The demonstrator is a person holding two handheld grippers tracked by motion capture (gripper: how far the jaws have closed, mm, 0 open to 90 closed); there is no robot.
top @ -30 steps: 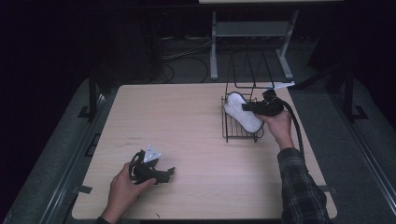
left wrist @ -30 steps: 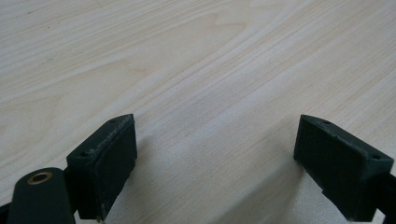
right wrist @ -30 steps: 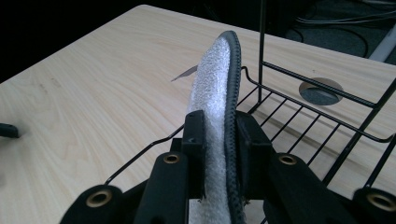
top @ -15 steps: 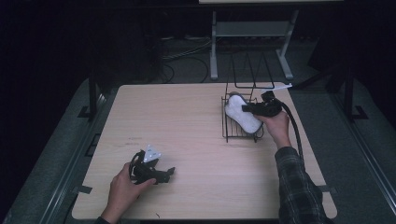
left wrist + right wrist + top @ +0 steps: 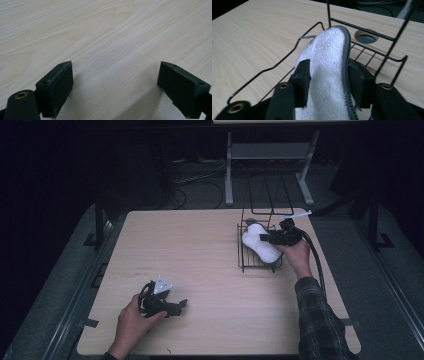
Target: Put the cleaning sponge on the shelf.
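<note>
Both your right gripper's (image 5: 327, 82) jaws had just been opening, loosening off the slipper (image 5: 329, 75) lying in the rack (image 5: 245, 257), likely a release; your left gripper (image 5: 115, 85) sat spread wide, empty.

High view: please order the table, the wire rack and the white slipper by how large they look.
1. table
2. wire rack
3. white slipper, lying in the rack and clearly smaller than it.

Pale wooden table (image 5: 210, 250), black wire rack (image 5: 252, 259) standing near its far right corner
</note>
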